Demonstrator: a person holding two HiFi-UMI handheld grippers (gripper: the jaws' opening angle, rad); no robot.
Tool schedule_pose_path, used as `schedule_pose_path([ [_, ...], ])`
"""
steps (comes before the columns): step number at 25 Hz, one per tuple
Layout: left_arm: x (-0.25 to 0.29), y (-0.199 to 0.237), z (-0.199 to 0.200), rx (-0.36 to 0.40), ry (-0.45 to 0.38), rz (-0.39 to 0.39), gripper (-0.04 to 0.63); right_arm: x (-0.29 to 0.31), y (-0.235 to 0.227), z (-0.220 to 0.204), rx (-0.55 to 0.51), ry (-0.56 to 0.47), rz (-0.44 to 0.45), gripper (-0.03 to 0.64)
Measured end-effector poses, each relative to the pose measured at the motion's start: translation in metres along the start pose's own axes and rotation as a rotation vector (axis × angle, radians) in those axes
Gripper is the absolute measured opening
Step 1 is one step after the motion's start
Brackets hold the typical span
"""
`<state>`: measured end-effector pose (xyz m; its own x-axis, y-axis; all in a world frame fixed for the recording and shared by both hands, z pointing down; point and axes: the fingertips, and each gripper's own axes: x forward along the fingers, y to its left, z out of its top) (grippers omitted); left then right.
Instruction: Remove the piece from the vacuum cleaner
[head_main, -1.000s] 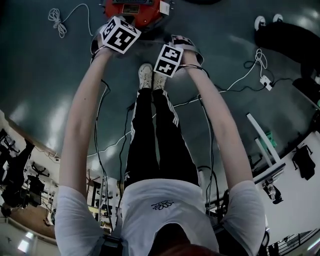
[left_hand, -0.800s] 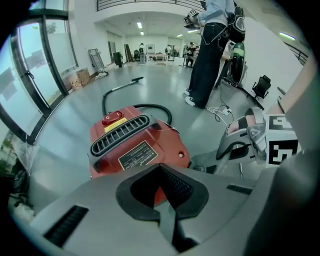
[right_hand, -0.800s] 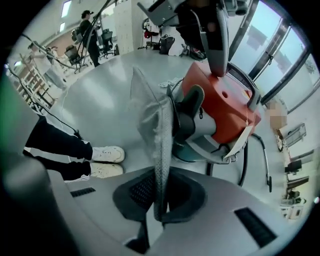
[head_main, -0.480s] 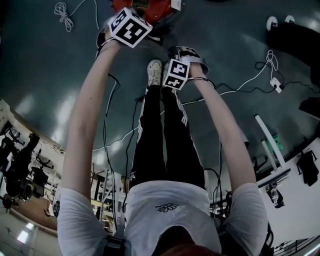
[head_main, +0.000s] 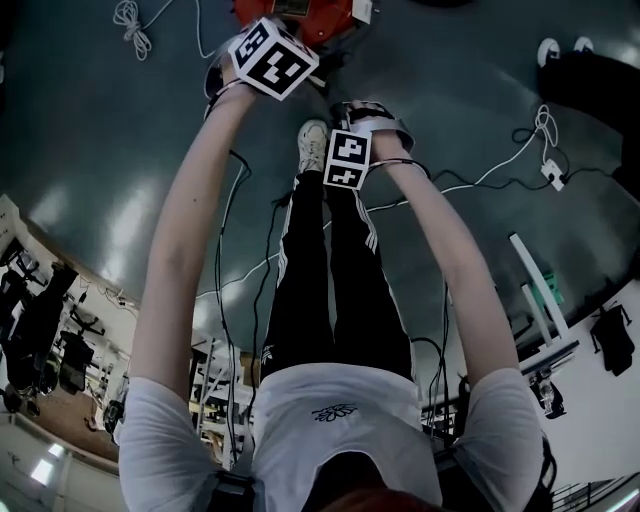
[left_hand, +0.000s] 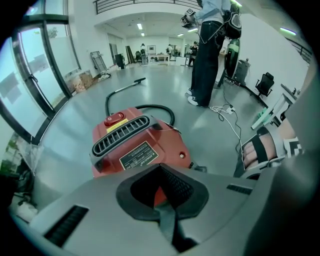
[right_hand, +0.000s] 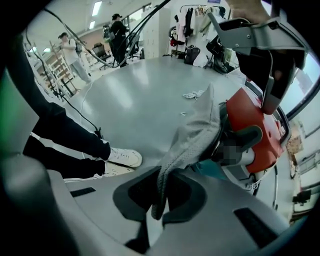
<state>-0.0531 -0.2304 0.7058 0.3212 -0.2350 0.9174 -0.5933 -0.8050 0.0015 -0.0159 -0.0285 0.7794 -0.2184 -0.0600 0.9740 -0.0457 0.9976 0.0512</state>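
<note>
A red vacuum cleaner (head_main: 300, 12) sits on the grey floor ahead of my feet; its vent grille and label face the left gripper view (left_hand: 137, 145). My left gripper (head_main: 272, 58) hovers just above it, jaws (left_hand: 162, 195) shut with nothing between them. My right gripper (head_main: 347, 158) is nearer my shoes, shut (right_hand: 160, 197) on a grey mesh cloth piece (right_hand: 195, 132). The cloth stretches from the pads back to the vacuum cleaner's open side (right_hand: 250, 135). The left gripper (right_hand: 265, 45) shows above the red body in the right gripper view.
My white shoes (head_main: 313, 145) stand right behind the vacuum cleaner. Cables and a white power strip (head_main: 552, 172) lie to the right, a coiled white cord (head_main: 130, 22) at far left. The black hose (left_hand: 125, 90) runs away behind the vacuum cleaner. A person (left_hand: 207, 55) stands further off.
The right gripper has drawn back from the vacuum cleaner toward my shoes. The left gripper has shifted a little further over the red body.
</note>
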Motion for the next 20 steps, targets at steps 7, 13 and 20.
schedule_pose_path([
  [7, 0.005, -0.003, 0.002, 0.005, 0.000, -0.004, 0.005, 0.007, 0.005, -0.001, -0.003, 0.015, 0.036, 0.021],
  [13, 0.003, -0.005, 0.002, 0.030, 0.009, 0.008, 0.005, -0.003, 0.015, -0.001, 0.008, -0.002, 0.085, 0.021],
  [20, 0.003, -0.004, 0.001, 0.026, 0.002, 0.005, 0.005, -0.001, 0.025, 0.007, 0.009, -0.011, 0.114, 0.021],
])
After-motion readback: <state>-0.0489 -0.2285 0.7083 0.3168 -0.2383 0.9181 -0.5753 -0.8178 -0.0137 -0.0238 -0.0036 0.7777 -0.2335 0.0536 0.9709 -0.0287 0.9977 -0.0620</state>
